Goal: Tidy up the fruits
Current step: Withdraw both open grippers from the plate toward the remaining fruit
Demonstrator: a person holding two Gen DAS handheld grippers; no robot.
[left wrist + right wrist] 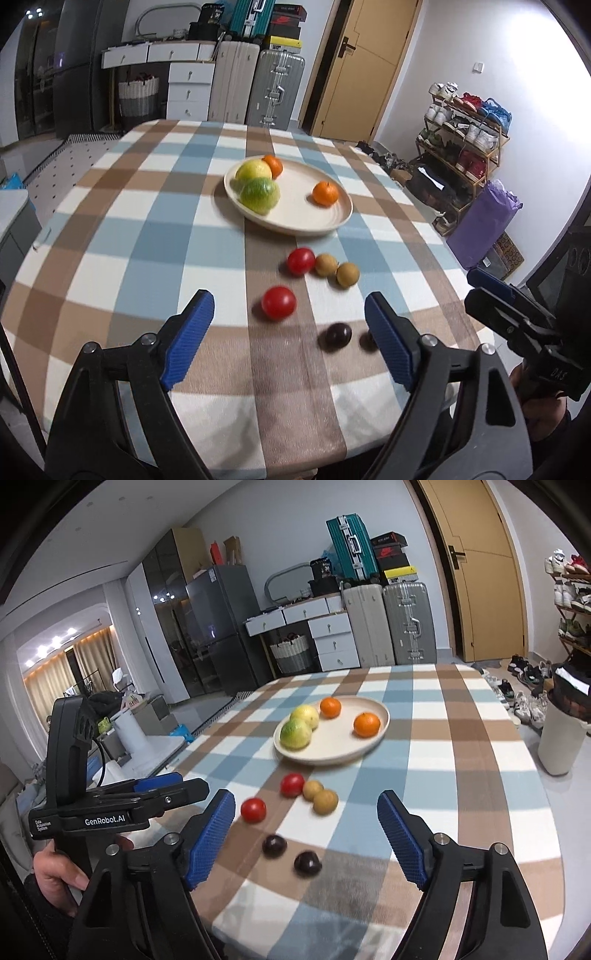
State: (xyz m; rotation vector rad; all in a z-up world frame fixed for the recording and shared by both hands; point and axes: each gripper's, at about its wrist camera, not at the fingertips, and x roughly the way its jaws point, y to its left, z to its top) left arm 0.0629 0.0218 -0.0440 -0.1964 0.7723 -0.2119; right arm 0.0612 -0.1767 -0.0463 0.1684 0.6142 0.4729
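Fingers first: both pairs of blue pads stand wide apart and hold nothing; the left gripper [288, 339] hovers low over the tabletop [129, 236] with a red tomato [279, 302] just ahead between its fingers, and the right gripper [306, 838] frames two dark plums [274, 845] the same way.

Outward from there, at twelve o'clock of the near tomato, lie a second tomato [300, 261] and two small brown fruits [326, 264], touching or nearly so; farther on at twelve sits the cream plate [325, 225], bearing a yellow citrus, a green one and two oranges [325, 192].

My guess is that the pick-up step is only beginning, six small fruits still loose; next each gripper needs to drop over one fruit and close gently, since round fruit rolls.

Left's view hides one plum behind its right finger; the right's shows both, plus the person's hand [55, 871] around the left handle at nine o'clock.
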